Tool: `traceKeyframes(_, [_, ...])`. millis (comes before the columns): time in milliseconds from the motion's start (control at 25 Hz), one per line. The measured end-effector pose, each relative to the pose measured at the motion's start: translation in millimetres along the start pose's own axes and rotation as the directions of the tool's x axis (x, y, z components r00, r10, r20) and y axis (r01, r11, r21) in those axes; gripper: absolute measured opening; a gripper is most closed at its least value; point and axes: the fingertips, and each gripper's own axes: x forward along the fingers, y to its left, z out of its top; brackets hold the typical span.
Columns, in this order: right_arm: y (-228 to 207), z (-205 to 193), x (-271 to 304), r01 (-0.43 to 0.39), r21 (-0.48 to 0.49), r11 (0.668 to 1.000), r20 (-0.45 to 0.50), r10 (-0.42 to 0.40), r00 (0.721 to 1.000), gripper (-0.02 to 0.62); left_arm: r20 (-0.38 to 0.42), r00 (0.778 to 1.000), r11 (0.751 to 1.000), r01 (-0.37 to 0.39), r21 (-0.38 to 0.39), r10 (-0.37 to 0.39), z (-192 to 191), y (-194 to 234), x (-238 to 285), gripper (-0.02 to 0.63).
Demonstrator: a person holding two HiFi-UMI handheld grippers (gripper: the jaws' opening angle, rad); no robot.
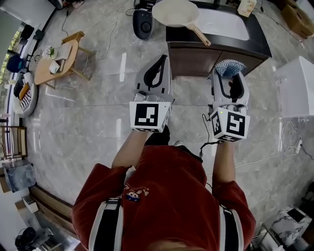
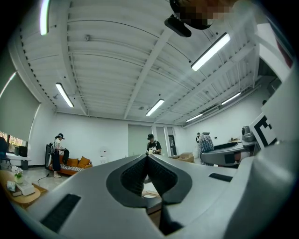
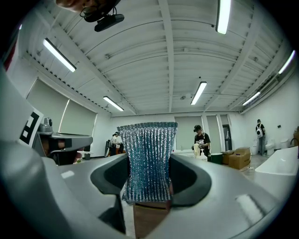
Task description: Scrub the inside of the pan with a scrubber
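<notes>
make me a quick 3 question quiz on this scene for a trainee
1. True or false: the right gripper is shut on the scrubber.
2. Where is the pan? A: on the floor. B: on the dark counter, next to the white sink. C: on the small wooden table.
3. Fill in: the left gripper has its jaws ___, with nothing between them.

Key: 1 true; 2 B; 3 together.
</notes>
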Motion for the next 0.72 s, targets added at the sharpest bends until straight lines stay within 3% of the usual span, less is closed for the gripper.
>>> traceKeyframes(480, [40,-12,152,-0.001,-0.056,0.998,-0.048,-0.002,0.999,0.262,0.019,1.000,0.998,-0.021,-0.056,0.022,-19,129,97,0.006])
traceKeyframes(720, [52,-17,205,-0.002,-0.079,0.997,-0.066,-0.004,0.998,0.250,0.042,0.999,0.997,0.005,-0.071,-0.002,-22,164,136,0.006])
